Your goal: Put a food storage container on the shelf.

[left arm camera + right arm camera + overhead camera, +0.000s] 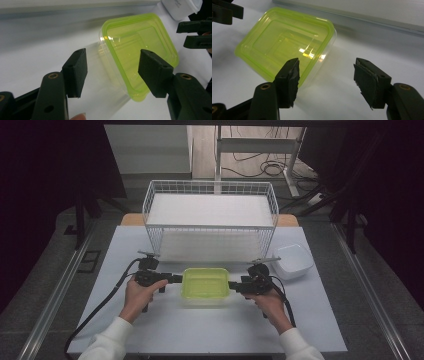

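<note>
The left hand-held gripper (176, 279) sits at the left end of a clear container with a yellow-green lid (205, 285), its jaws spread wide. In the left gripper view the two black jaws stand on either side of the container's near corner, one by the clear wall and one over the lid's rim; whether either pad actually touches is hard to tell. The container rests on the white surface (210, 330), roughly at its middle, just in front of a white wire basket (210, 215). At the container's right end is the right hand-held gripper (234, 286), also wide open: in the right gripper view one jaw lies beside the lid's corner and the other stands apart over bare surface. Further right, near the basket's corner, is a white square bowl (294, 261).
</note>
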Tool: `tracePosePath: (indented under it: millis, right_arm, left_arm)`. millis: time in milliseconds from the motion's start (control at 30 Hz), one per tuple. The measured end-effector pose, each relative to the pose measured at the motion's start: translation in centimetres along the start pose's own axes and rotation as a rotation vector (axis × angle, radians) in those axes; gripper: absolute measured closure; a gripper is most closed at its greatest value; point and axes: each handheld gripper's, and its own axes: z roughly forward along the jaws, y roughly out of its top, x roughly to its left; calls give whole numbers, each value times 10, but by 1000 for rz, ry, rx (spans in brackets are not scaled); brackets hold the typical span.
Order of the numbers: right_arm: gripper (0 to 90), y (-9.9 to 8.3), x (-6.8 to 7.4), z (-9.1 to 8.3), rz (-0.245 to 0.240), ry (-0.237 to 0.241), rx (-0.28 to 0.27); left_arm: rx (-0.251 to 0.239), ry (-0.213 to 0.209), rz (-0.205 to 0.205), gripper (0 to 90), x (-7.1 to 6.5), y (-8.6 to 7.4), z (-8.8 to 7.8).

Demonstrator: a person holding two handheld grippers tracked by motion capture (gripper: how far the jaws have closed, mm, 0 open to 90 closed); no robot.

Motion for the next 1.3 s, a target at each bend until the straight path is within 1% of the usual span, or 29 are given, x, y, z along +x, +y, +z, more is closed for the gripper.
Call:
tracePosePath:
  millis: [33, 67, 100, 200, 300, 333, 400, 433, 467, 533, 600, 700, 800, 867, 900, 933, 967, 1000, 1033, 1067, 1100, 1167, 1200, 1233, 1300]
  right_arm:
    - [377, 0, 0, 0, 0, 0, 0]
    - [386, 2, -2, 4, 24, 12, 1]
    - [390, 3, -3, 5, 30, 16, 4]
    - [400, 4, -9, 11, 64, 32, 13]
    - [410, 4, -9, 14, 69, 45, 19]
    - [413, 4, -9, 15, 70, 49, 20]
    - [417, 4, -10, 17, 75, 52, 28]
    - [421, 3, -10, 19, 79, 55, 31]
    - [426, 3, -10, 21, 84, 63, 36]
    - [435, 3, -10, 23, 95, 77, 40]
    - [456, 3, -10, 25, 111, 98, 41]
    - [500, 2, -12, 29, 131, 114, 50]
    - [541, 1, -13, 34, 159, 147, 73]
    - [593, 1, -14, 35, 184, 174, 75]
    - [593, 1, -14, 35, 184, 174, 75]
    - [662, 1, -15, 35, 212, 206, 73]
    - [673, 0, -15, 35, 223, 207, 75]
    - [693, 0, -16, 34, 249, 223, 76]
    - [708, -1, -16, 34, 275, 235, 77]
    - [708, -1, -16, 34, 275, 235, 77]
    - [743, -3, -18, 32, 310, 248, 66]
    - [758, -4, -18, 30, 325, 252, 59]
    - [758, -4, -18, 30, 325, 252, 59]
    - [770, -4, -17, 26, 325, 241, 53]
    - [779, -4, -16, 24, 321, 241, 49]
  left_arm:
    - [2, -7, -11, 404, 1, 0, 3]
    - [15, -13, -18, 407, 4, 1, 7]
    - [21, -19, -28, 408, 5, 1, 11]
    - [34, -37, -39, 409, 6, 1, 17]
    - [36, -45, -48, 412, 7, 1, 19]
    - [40, -60, -60, 413, 8, 1, 22]
    - [46, -72, -68, 422, 9, 1, 25]
    - [46, -72, -68, 428, 9, 1, 25]
    - [56, -89, -79, 432, 10, 1, 29]
    - [65, -96, -82, 439, 10, 0, 31]
    - [71, -104, -85, 462, 11, 0, 32]
    - [83, -133, -93, 499, 10, -1, 34]
    - [94, -139, -93, 540, 10, -2, 35]
    - [93, -166, -104, 588, 10, -4, 36]
    - [93, -166, -104, 598, 10, -4, 36]
    - [90, -157, -108, 604, 9, -5, 36]
    - [90, -157, -108, 613, 9, -5, 36]
    - [82, -152, -114, 635, 8, -5, 33]
    - [77, -125, -105, 686, 6, -6, 32]
    - [77, -125, -105, 720, 6, -6, 32]
    - [68, -129, -107, 731, 6, -7, 30]
    - [63, -131, -102, 750, 4, -7, 29]
    - [63, -131, -102, 762, 4, -7, 29]
    - [54, -130, -96, 773, 2, -8, 27]
    - [46, -123, -91, 784, 0, -8, 26]
